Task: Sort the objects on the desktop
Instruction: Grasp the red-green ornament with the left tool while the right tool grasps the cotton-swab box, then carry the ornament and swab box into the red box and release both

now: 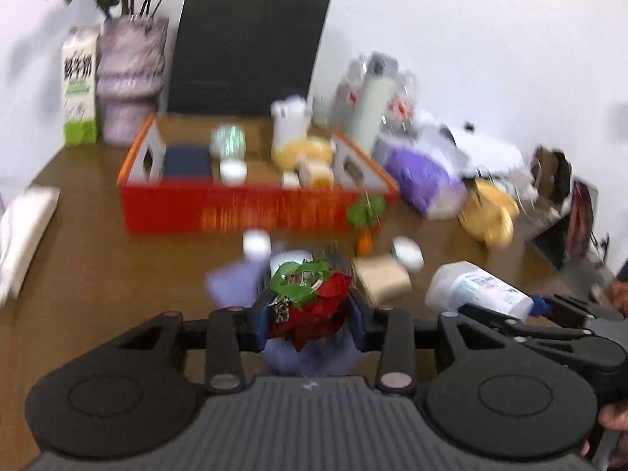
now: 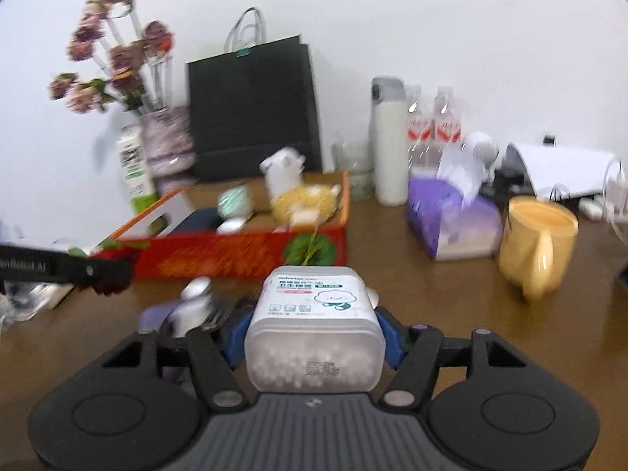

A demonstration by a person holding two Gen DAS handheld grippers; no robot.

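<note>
A red artificial rose [image 1: 314, 306] is pinched by the left gripper [image 1: 310, 322] fingers, a cotton-swab tub [image 2: 314, 337] by the right gripper [image 2: 314, 337] fingers, above the bench [image 1: 98, 274]; a red box [image 1: 251, 208] stands ahead, flanked by a tissue pack [image 2: 451, 219] and yellow mug [image 2: 537, 243].

A black paper bag [image 2: 253, 108] with a teal clip on its handles stands against the white wall [image 2: 431, 19]. Left of it, a mauve vase [image 2: 167, 141] holds faded pink flowers [image 2: 114, 55], and a green-and-white carton [image 1: 79, 90] stands just beside the vase. Right of the bag are a tall white flask [image 2: 389, 141] and two clear water bottles [image 2: 433, 125] with red labels. All of it rests on the brown counter [image 2: 431, 294]. A folded white cloth [image 1: 23, 227] lies at the counter's left edge.
</note>
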